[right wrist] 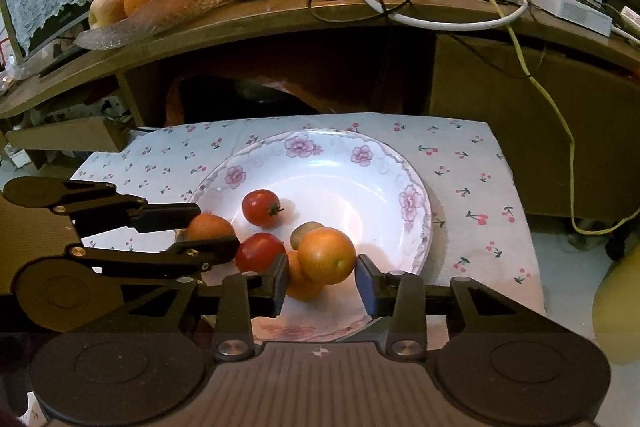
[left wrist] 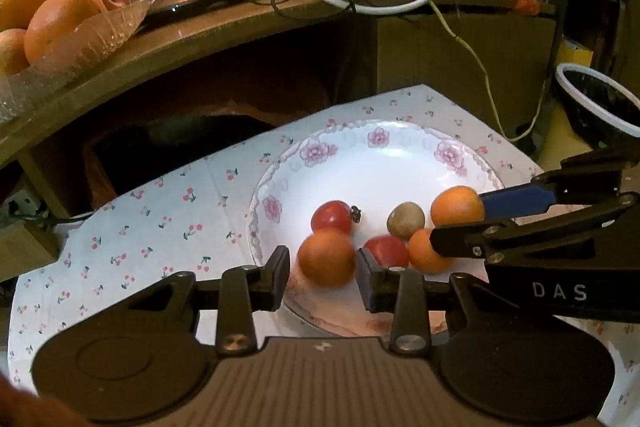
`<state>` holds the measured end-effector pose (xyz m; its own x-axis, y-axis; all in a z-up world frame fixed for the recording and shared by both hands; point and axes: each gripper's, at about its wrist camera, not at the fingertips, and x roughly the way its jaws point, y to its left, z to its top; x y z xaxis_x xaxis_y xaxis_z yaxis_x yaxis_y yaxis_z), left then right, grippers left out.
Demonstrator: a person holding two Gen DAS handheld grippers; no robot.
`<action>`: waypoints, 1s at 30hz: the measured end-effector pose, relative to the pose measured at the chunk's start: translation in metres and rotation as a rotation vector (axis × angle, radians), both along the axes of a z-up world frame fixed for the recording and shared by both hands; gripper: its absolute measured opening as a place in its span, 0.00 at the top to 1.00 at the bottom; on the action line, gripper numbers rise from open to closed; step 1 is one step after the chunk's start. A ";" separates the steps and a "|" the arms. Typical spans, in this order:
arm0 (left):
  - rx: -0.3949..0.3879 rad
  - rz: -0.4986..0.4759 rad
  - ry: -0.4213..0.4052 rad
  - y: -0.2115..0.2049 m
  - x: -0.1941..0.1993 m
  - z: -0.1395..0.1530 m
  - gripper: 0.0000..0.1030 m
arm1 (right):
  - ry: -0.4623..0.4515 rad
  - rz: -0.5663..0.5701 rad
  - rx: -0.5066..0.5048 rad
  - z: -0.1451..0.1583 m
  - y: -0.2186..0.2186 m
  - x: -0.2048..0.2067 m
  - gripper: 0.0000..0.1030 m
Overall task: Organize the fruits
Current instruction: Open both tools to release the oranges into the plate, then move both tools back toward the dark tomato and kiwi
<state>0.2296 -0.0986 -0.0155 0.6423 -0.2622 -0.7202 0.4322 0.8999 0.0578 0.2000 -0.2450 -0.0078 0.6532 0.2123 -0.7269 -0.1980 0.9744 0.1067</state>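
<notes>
Fruits heaped on flowered plate (left wrist: 376, 163) atop cherry-print cloth (left wrist: 160, 223): three small oranges, two red tomatoes, one brownish-green fruit (left wrist: 405, 220). Left gripper (left wrist: 323, 277) spread wide around near-left orange (left wrist: 326, 257), slight gaps showing on both sides, no grip evident. Right gripper (right wrist: 322, 281) likewise spread around right-hand orange (right wrist: 327, 255); contact with pads not determinable. Third orange (left wrist: 430, 251) beside near tomato (left wrist: 387, 250). Far tomato (right wrist: 261, 207) lying apart. Larger fruit in glass dish (right wrist: 160, 13) on wooden shelf behind.
</notes>
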 end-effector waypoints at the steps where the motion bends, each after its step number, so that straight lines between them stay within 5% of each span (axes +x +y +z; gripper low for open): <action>1: -0.002 0.001 -0.002 0.000 0.000 0.001 0.59 | -0.001 -0.002 0.000 0.000 -0.001 0.000 0.60; 18: -0.020 0.047 -0.026 0.018 -0.016 0.020 0.59 | -0.042 -0.050 0.029 0.014 -0.015 -0.008 0.56; 30: -0.017 0.038 -0.009 0.024 -0.050 0.028 0.58 | -0.030 0.025 0.027 0.023 -0.001 -0.031 0.56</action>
<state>0.1799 -0.0749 0.0121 0.6587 -0.2501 -0.7096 0.3974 0.9165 0.0459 0.1694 -0.2459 0.0149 0.6688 0.2477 -0.7010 -0.2256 0.9660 0.1261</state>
